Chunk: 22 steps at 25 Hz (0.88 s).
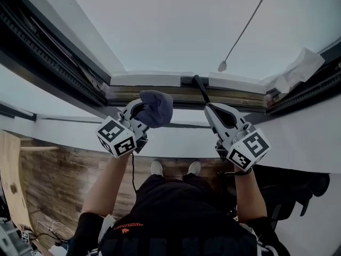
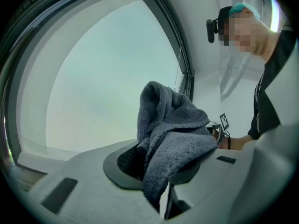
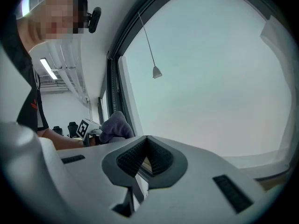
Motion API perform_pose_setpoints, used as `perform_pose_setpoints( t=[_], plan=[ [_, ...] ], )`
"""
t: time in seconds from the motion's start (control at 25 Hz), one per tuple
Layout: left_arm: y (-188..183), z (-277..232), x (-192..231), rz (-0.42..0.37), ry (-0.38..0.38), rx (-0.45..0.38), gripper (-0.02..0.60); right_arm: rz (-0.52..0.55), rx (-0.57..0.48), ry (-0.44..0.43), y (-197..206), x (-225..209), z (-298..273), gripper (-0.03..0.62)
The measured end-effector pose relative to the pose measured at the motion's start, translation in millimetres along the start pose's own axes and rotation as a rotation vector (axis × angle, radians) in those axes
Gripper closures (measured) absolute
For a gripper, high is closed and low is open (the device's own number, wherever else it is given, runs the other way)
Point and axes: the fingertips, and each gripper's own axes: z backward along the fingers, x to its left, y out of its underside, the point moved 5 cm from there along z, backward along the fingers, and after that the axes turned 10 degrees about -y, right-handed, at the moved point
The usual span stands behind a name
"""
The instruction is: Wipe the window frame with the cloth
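Observation:
A grey-blue cloth (image 1: 158, 108) is bunched in my left gripper (image 1: 146, 109), which is shut on it just in front of the window frame's lower rail (image 1: 165, 95). In the left gripper view the cloth (image 2: 173, 129) bulges up out of the jaws of the left gripper (image 2: 161, 160) and hides the pads' tips. My right gripper (image 1: 209, 106) hovers beside it to the right, shut with nothing between its pads. The right gripper view shows the right gripper (image 3: 147, 146) with its tips touching, and the cloth (image 3: 115, 124) further along the frame.
A black lever (image 1: 200, 88) on the rail reaches toward the right gripper's tips. A pull cord with a small weight (image 1: 222, 66) hangs over the glass (image 1: 176, 25). Crumpled white material (image 1: 298, 68) sits on the frame's right side. Wooden floor (image 1: 58, 175) lies below.

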Motion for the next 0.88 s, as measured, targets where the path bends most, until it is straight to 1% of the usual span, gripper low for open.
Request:
perform_pose_setpoints(
  t=[0.12,0.64,0.88],
  plan=[
    [3.3,3.1,-0.9,-0.01,-0.001,0.001,0.489,0.001,0.008,-0.003,1.4,1.1,-0.3,0.591],
    [4.9,5.2,4.4,0.016,-0.013,-0.012,0.489,-0.006,0.032,-0.022,7.4,0.0,-8.8,0.591],
    [2.9,2.2,7.9,0.006,-0.014,-0.023,0.489,-0.001,0.037,-0.028,6.8,-2.8,-13.1,0.591]
  ],
)
